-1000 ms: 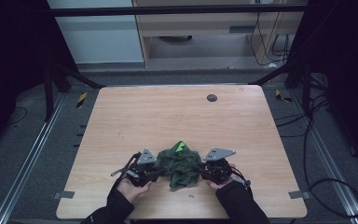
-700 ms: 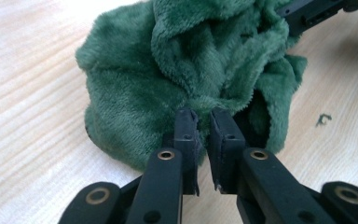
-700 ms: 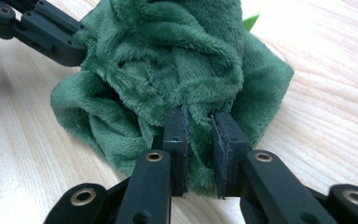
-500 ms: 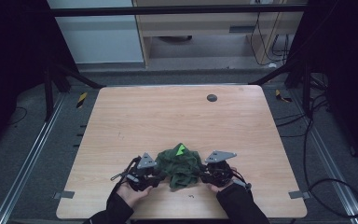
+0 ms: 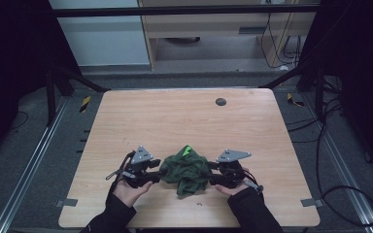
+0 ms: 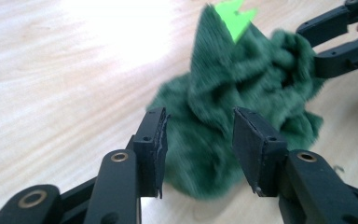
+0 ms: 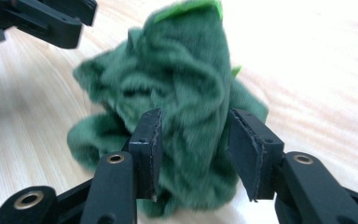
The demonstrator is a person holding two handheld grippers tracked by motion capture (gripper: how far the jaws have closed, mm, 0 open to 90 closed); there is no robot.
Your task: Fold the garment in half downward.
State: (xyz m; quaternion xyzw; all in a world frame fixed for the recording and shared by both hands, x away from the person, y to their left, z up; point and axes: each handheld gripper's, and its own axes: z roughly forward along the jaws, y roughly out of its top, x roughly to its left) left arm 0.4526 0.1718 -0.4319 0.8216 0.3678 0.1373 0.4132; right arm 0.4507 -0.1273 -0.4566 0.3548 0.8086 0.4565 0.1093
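Note:
A crumpled dark green cloth (image 5: 187,171) with a bright green patch (image 5: 188,149) lies in a heap on the wooden table (image 5: 184,121), near its front edge. My left gripper (image 5: 158,175) points at it from the left and my right gripper (image 5: 212,174) from the right. In the left gripper view the jaws (image 6: 199,116) have just been opening, and the cloth (image 6: 223,93) sits loosely between and beyond them. In the right gripper view the jaws (image 7: 196,116) have also just been opening, and a fold of the cloth (image 7: 191,93) stands in the gap between them.
A small dark round hole (image 5: 220,101) is in the table's far right part. Metal rails (image 5: 26,170) run along the floor on both sides. A cabinet (image 5: 209,29) stands behind the table. Bare wood lies beyond the cloth.
Both grippers' jaws have spread wider around the cloth. The left hand has lifted a little. The cloth heap stays in the same place between the hands.

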